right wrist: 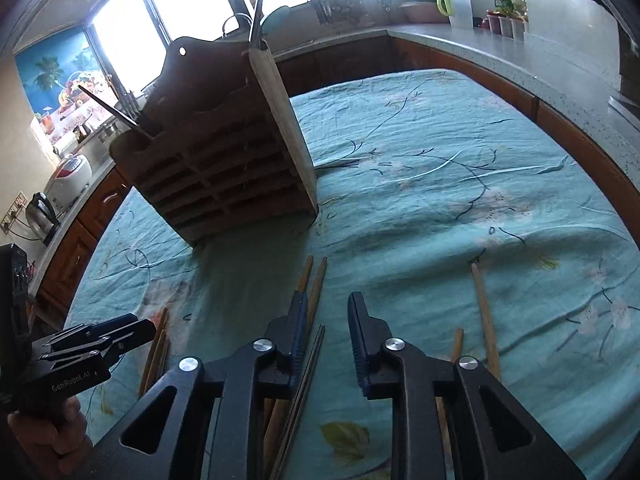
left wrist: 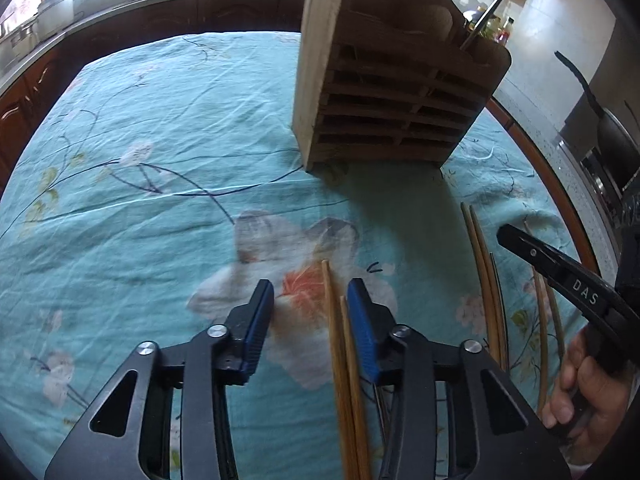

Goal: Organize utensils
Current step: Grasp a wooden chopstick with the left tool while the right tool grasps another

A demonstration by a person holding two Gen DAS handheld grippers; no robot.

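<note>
Hovering low over the table, the left gripper [left wrist: 311, 292] has its ribbed blue rubber pads [left wrist: 362, 320] spread wide, gripping nothing. A pair of smooth tan wooden chopsticks [left wrist: 340, 352] lies on the cloth between the fingers, just beside the right-hand pad.

Over to the right gripper [right wrist: 324, 306]: black angular frame, same ribbed blue pads, jaws well apart and empty too. Under it lie two brown wooden chopsticks [right wrist: 316, 280], tips poking out past the left finger, and a thin dark chopstick pair [right wrist: 310, 364] sits in the gap between the fingers. Off to the right rests a pale wooden chopstick [right wrist: 484, 312], with a shorter stub [right wrist: 457, 342] nearer the finger.

Everything rests on a wrinkled turquoise cotton tablecloth [left wrist: 140, 200] printed with white blossoms and dark twigs. Farther out stands the slatted brown wooden utensil holder [left wrist: 384, 92], upright, its front a ladder of flat horizontal slats, a thick pale board forming one side. Thin metal handles [right wrist: 258, 4] rise from its top, and a dark utensil [right wrist: 112, 110] leans out of one compartment. Beyond, a speckled grey stone countertop [right wrist: 500, 46] curves around.
</note>
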